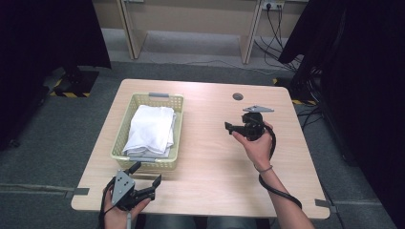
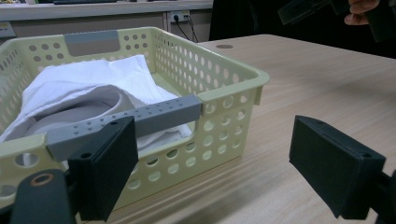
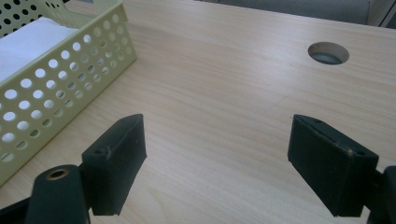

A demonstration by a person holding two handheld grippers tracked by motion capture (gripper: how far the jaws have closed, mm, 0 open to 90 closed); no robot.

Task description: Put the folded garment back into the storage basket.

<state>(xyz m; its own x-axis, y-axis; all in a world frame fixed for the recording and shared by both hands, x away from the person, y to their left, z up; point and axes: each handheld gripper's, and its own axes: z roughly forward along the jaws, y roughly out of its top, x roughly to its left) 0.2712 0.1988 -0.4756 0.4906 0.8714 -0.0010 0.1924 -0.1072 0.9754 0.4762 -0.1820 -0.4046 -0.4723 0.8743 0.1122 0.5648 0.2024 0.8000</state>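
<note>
A pale yellow perforated basket [image 1: 175, 125] with grey handles stands on the left half of the wooden table [image 1: 215, 162]. A folded white cloth [image 1: 152, 128] lies inside it. My left gripper [image 1: 146, 174] hovers at the table's near left edge, just in front of the basket, jaws open and empty. In the left gripper view the basket [image 2: 229, 88] and cloth [image 2: 88, 79] are close ahead of that gripper [image 2: 219, 163]. My right gripper [image 1: 230, 127] is held over the table's middle right, pointing toward the basket, open and empty [image 3: 217, 158].
A round cable hole [image 1: 238, 96] sits near the table's far edge, also seen as the cable hole [image 3: 328, 52] in the right gripper view. Black curtains hang at both sides. Cables run on the floor at the back right. Bare wood lies between the basket [image 3: 70, 60] and the right gripper.
</note>
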